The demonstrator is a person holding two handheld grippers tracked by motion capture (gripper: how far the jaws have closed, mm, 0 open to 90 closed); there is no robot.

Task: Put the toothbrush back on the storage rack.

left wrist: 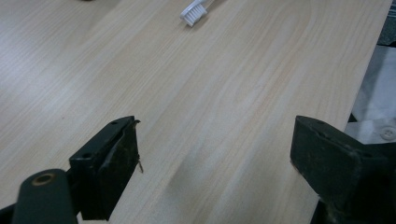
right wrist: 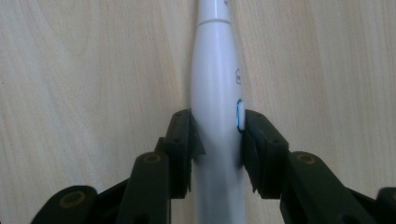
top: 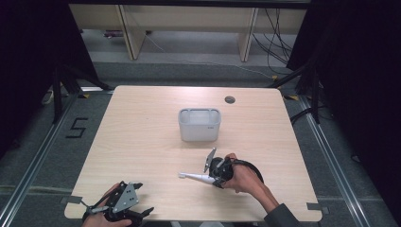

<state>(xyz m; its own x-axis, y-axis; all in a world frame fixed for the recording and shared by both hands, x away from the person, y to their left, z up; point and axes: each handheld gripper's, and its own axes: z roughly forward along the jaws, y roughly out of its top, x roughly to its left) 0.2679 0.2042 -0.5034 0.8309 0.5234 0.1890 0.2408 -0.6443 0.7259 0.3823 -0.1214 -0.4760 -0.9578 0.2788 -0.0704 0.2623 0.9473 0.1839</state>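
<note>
Right tool (right wrist: 217,128) clamped on toothbrush (right wrist: 215,84) | left tool (left wrist: 215,154) agape

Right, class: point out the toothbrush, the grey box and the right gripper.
Toothbrush (right wrist: 215,84), right gripper view, on the white handle.
Grey box (top: 199,131), high view, on its front wall.
Right gripper (right wrist: 217,135), right gripper view, midway between the fingertips shut on the handle.

The high view looks down on the table (top: 142,142); both gripper views skim it closely.
</note>
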